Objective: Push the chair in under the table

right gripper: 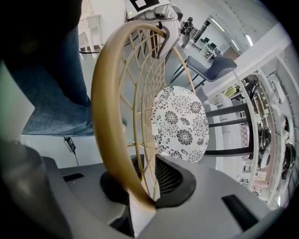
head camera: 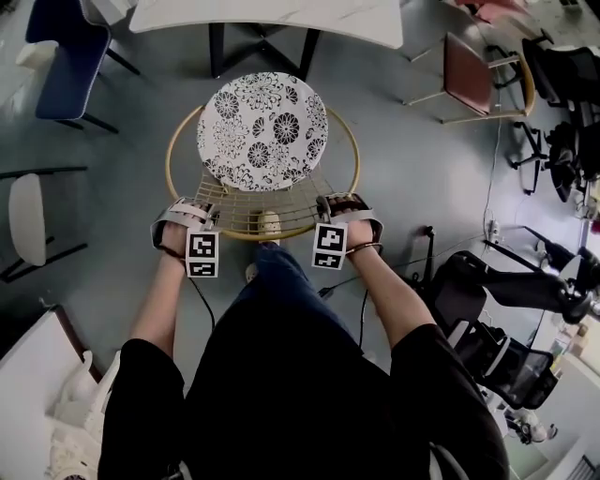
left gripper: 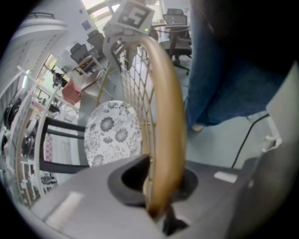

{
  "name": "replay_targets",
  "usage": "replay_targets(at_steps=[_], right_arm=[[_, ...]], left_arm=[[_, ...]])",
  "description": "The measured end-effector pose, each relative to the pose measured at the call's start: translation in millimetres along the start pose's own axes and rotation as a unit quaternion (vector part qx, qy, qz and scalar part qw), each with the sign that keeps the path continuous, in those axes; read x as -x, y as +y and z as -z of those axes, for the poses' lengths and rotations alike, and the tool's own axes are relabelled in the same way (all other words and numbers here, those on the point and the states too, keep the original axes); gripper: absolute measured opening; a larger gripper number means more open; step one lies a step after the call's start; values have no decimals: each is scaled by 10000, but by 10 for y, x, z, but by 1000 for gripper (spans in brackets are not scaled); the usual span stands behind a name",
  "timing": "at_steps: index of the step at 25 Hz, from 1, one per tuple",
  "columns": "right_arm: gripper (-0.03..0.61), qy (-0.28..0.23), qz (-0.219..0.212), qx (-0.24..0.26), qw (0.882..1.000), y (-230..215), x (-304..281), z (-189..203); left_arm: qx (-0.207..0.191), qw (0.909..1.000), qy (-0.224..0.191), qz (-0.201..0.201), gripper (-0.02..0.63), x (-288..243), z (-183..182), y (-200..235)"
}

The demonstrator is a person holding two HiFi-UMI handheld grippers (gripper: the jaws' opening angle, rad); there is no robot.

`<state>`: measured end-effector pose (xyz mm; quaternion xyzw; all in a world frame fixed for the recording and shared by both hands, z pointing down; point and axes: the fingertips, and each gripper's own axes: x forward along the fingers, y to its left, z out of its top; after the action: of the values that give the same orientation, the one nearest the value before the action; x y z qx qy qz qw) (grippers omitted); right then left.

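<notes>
Blue chair [head camera: 64, 52], pink chair [head camera: 467, 70] with pale frame, black office chairs [head camera: 561, 73], white seat [head camera: 26, 217], grey floor [head camera: 412, 178]

The chair [head camera: 251, 202] has a smooth golden frame and a printed cloth cushion [head camera: 262, 131].

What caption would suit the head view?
Left claw and right claw clamp the chair by its back rim, facing the table.

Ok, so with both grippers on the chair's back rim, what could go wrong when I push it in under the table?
The left gripper and right gripper clamp only the thin rounded back rim of the chair, so they could slide along it or twist on it. The table legs stand straight ahead of the chair, so an off-centre push may knock it into them. Uneven pressure from the two sides could swing the chair sideways.
</notes>
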<state>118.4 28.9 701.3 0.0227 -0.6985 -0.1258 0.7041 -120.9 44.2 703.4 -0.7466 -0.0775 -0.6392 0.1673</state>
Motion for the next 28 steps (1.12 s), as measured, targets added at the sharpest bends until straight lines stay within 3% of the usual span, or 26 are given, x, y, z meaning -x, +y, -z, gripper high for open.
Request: replay_targets(at_steps=[18, 24, 28], right_arm=[[63, -110, 38, 156, 9998, -46, 117, 37], [63, -82, 121, 128, 9998, 336, 158, 47], [63, -18, 113, 25, 9999, 28, 128, 0]], left_arm=[[8, 10000, 77, 11, 51, 140, -51, 19], [96, 9999, 107, -64, 49, 125, -244, -339], [64, 9998, 195, -72, 51, 142, -24, -42]])
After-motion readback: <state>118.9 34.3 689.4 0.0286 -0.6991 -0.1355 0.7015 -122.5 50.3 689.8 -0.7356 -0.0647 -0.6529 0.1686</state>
